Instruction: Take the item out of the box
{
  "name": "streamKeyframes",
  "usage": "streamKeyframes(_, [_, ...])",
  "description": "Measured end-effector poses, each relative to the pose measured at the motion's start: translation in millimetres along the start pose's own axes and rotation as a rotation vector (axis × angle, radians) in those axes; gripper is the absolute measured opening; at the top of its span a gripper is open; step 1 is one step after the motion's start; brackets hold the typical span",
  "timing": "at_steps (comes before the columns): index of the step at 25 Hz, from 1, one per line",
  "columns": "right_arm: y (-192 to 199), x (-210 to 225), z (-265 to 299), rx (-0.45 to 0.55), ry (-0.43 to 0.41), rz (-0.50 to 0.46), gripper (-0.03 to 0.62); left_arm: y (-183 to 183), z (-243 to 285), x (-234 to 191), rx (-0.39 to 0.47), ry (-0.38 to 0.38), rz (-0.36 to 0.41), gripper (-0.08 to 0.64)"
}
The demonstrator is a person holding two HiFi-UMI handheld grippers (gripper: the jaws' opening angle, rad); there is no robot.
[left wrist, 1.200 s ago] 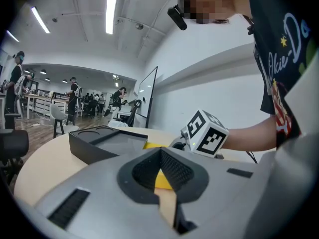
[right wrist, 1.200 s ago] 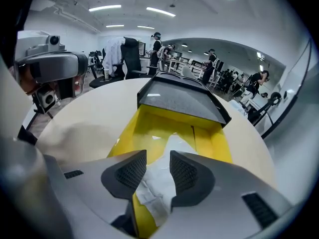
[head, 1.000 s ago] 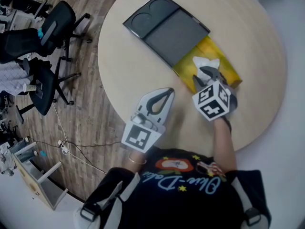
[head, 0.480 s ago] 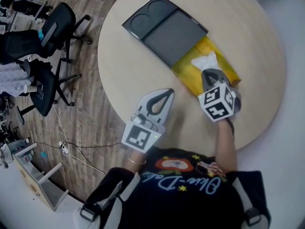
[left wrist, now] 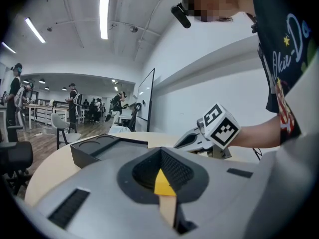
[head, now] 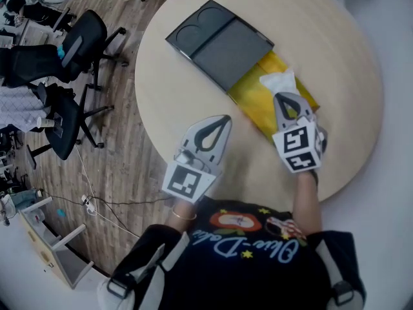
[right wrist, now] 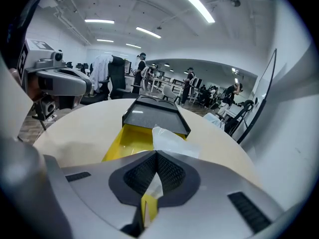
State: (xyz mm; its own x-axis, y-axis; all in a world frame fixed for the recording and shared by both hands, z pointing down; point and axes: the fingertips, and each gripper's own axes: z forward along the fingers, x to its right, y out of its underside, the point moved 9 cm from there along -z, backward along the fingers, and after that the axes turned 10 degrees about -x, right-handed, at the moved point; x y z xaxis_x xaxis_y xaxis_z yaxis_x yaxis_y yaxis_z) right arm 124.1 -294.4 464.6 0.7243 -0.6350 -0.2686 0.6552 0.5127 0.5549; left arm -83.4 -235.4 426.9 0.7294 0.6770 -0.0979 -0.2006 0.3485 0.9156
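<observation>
A black box sleeve [head: 219, 41] lies on the round table [head: 193, 102], with a yellow inner tray [head: 251, 102] slid out toward me. A white plastic bag [head: 279, 81] lies in the tray. My right gripper [head: 286, 99] reaches over the tray's near end and is shut on the bag's edge; in the right gripper view the film [right wrist: 172, 141] runs up from between the closed jaws [right wrist: 155, 176], past the yellow tray [right wrist: 127, 141]. My left gripper [head: 219, 123] hovers shut and holds nothing at the near left of the table, apart from the box [left wrist: 104, 146].
Office chairs [head: 71, 50] stand on the wood floor left of the table. A pale cabinet [head: 45, 244] sits at the lower left. The right gripper [left wrist: 212, 131] shows in the left gripper view. People stand far off in the room.
The right gripper's jaws went from open over the bag to shut on it, and the gripper drew back slightly toward me. The left gripper stayed where it was.
</observation>
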Motion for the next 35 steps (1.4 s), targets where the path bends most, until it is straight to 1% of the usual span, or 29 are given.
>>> streamKeyframes(8, [7.4, 5.1, -47.2, 0.135, 0.013, 0.059, -0.002, -25.4, -3.7, 19.4, 0.032, -0.023, 0.077, -0.014])
streamKeyframes(11, [12.8, 4.6, -66.1, 0.205, 0.006, 0.1, -0.002, -33.0, -4.5, 30.7, 0.045, -0.028, 0.096, -0.014])
streamKeyframes(13, [16.2, 4.6, -78.0, 0.242, 0.0, 0.108, -0.002, -35.5, -4.5, 37.4, 0.051, -0.03, 0.101, -0.014])
streamKeyframes(17, [22.0, 6.0, -101.4, 0.301, 0.037, 0.106, -0.002, -43.1, -6.4, 48.4, 0.063, -0.037, 0.115, -0.014])
streamKeyframes(19, [24.3, 5.9, -115.2, 0.347, 0.048, 0.125, -0.002, -49.5, -10.7, 53.9, 0.074, -0.046, 0.124, -0.014])
streamKeyframes(23, [31.0, 8.1, -139.3, 0.392, 0.055, 0.089, -0.002, -55.4, -14.5, 65.9, 0.091, -0.065, 0.15, -0.014])
streamKeyframes(29, [37.3, 8.8, -168.7, 0.485, 0.068, 0.092, -0.002, -59.0, -18.7, 85.4, 0.104, -0.07, 0.165, -0.014])
streamKeyframes(35, [43.5, 10.2, -185.8, 0.527, 0.072, 0.084, -0.002, -63.0, -22.9, 98.7, 0.117, -0.077, 0.165, -0.014])
